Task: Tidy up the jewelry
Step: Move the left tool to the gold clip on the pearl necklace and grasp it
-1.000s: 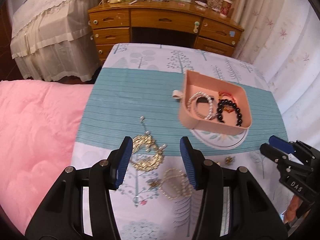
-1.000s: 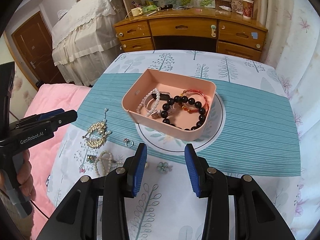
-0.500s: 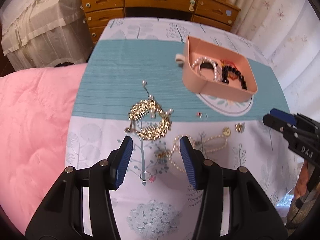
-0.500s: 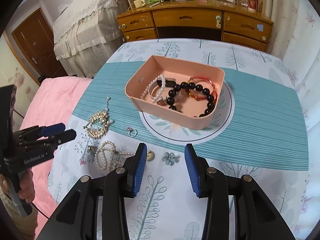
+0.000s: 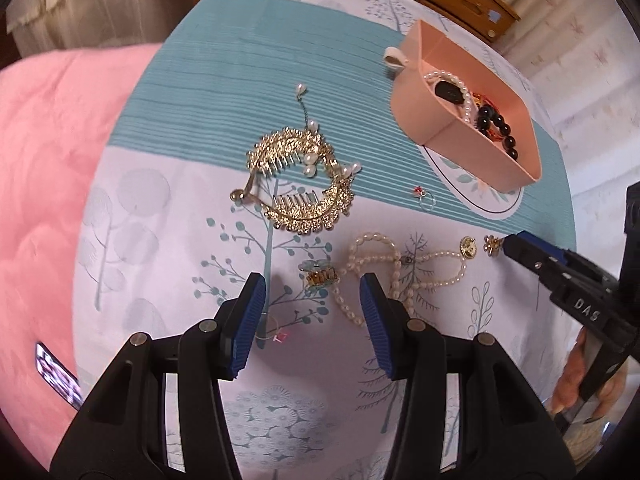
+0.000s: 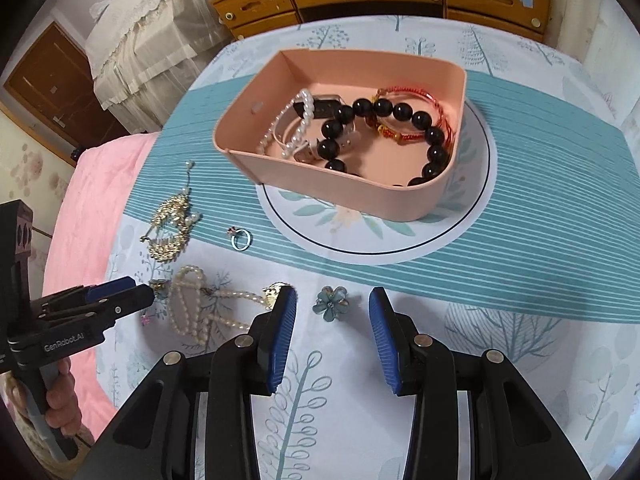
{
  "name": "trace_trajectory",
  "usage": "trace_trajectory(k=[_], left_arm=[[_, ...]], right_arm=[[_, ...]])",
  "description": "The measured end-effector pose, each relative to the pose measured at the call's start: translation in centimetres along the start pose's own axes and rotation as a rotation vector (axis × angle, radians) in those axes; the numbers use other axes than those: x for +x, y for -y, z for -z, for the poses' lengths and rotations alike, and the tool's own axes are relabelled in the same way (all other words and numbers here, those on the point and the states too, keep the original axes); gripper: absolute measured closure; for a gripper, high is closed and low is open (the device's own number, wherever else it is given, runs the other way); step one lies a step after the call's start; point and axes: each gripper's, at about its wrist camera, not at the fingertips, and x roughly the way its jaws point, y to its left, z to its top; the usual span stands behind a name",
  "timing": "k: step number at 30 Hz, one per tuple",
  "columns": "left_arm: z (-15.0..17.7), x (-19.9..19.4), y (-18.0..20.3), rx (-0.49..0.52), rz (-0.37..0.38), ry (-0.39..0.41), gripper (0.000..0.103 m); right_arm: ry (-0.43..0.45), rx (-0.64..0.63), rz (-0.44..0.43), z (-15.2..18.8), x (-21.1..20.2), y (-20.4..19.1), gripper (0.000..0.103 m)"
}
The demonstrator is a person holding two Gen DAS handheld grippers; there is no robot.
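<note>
Left wrist: left gripper (image 5: 312,294) spread above small gold clip (image 5: 319,276) – knobbly pearl necklace (image 5: 394,270) just beside.

Right wrist: right gripper (image 6: 333,312) spread around glossy flower brooch (image 6: 331,303); smooth round-cornered pink tray (image 6: 400,206) beyond, bare cloth between.

— Where is the left gripper (image 5: 310,294)?

— In its own view it fills the bottom centre, jaws spread wide, blue pads facing each other, nothing between them. In the right view it pokes in from the left edge (image 6: 120,300), tips pointing right, with a hand (image 6: 56,400) gripping its handle at lower left.

— And the right gripper (image 6: 332,306)?

— Bottom centre of its own view, jaws likewise parted and holding nothing. The left view catches it at the right edge (image 5: 520,248), tips pointing left, and there I can't judge its gap; fingers (image 5: 576,376) show below it.
</note>
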Motion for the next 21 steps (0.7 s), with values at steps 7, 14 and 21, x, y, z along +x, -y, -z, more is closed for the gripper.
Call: trace_trajectory(k=[7,14,21], left_arm=[[-0.4,0.6,-0.6,-0.068,0.028,-0.015,0.057],[-0.4,0.6,-0.5,-0.071,0.029,-0.016,0.064],[-0.6,1.3,-0.2,-0.081,0.024,-0.036,0.07]], right_arm=[[-0.025,-0.023,0.017,-0.5,1.8,-0.4,0.074],[-0.03,-0.031,0.014,-0.5,2.6,-0.6,0.082],[-0.029,-0.032,0.012,-0.5,2.6,-0.8,0.082]])
